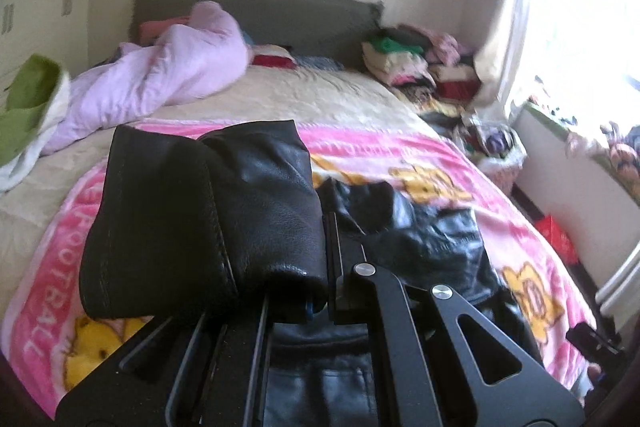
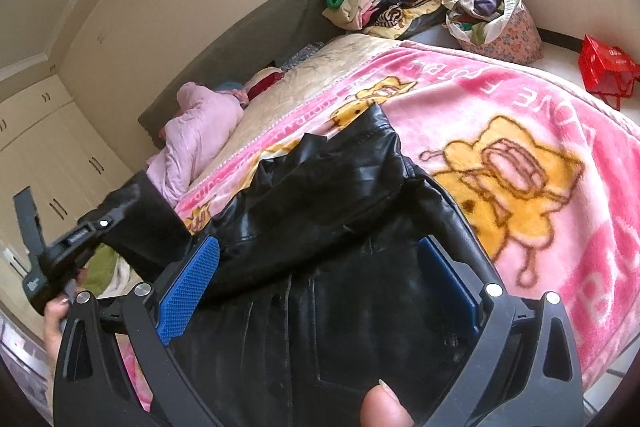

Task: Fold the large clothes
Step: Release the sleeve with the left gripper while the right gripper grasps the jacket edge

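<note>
Left wrist view: left gripper (image 1: 320,301) clamped on black leather jacket (image 1: 208,223) sleeve, lifted over pink blanket (image 1: 400,147); right gripper (image 2: 318,291) spread wide, empty.

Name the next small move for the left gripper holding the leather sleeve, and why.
Probably carry the sleeve across and lay it on the jacket body. The left gripper is shut on it, lifted off the pink blanket; the right gripper is open over the body.

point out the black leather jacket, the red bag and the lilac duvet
black leather jacket (image 2: 344,307), right wrist view, its front panel
red bag (image 2: 606,67), right wrist view, its side
lilac duvet (image 1: 176,71), left wrist view, its bunched middle
</note>
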A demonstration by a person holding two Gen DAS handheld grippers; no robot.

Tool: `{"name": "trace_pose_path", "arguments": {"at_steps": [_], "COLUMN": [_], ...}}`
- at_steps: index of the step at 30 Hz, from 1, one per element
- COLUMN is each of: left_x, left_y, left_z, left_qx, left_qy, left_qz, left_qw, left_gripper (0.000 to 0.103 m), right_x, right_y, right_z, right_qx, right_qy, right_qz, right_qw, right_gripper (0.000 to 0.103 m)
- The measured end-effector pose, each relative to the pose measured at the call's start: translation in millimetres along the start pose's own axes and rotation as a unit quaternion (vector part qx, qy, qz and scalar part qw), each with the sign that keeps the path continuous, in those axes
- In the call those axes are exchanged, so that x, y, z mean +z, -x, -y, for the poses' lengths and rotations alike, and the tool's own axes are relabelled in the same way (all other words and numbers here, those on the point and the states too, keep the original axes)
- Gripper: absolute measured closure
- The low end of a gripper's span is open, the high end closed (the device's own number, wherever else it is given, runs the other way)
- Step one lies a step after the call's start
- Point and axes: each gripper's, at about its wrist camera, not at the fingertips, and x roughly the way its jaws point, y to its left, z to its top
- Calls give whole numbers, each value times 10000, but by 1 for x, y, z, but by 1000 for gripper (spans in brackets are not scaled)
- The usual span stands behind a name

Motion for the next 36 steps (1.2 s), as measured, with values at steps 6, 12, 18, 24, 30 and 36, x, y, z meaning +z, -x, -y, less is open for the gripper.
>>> {"name": "trace_pose_path", "arguments": {"at_steps": [6,12,18,24,30,36], "left_x": [-21,-62,-102,-115,-94,-61], "left_y": [-30,-63,-98,-78,-50,-37], "left_z": [60,118,131,140,121,86], "left_qx": [-512,-625,-1078,-1445,-1800,-1321], "left_qy": [-767,-1600,-1694,-2181,-1878,-1281], "left_qz": [-308,-712,-1435,-1264,-881,-394], "left_qw": [9953,9826,9691,9568,9615,9821], "left_gripper": [103,101,73,32,19,9], "right_x": [4,6,7,6,14,13], "right_y": [5,13,10,1,-1,-33], "right_z": [14,36,58,78,79,61], "right_qx": [-49,-235,-471,-792,-825,-437], "right_qy": [-100,-343,-566,-816,-794,-715], "right_qz": [70,177,147,25,33,-356], "right_qw": [9999,9990,9972,9935,9934,9958], "right_gripper": [4,4,4,4,4,4]}}
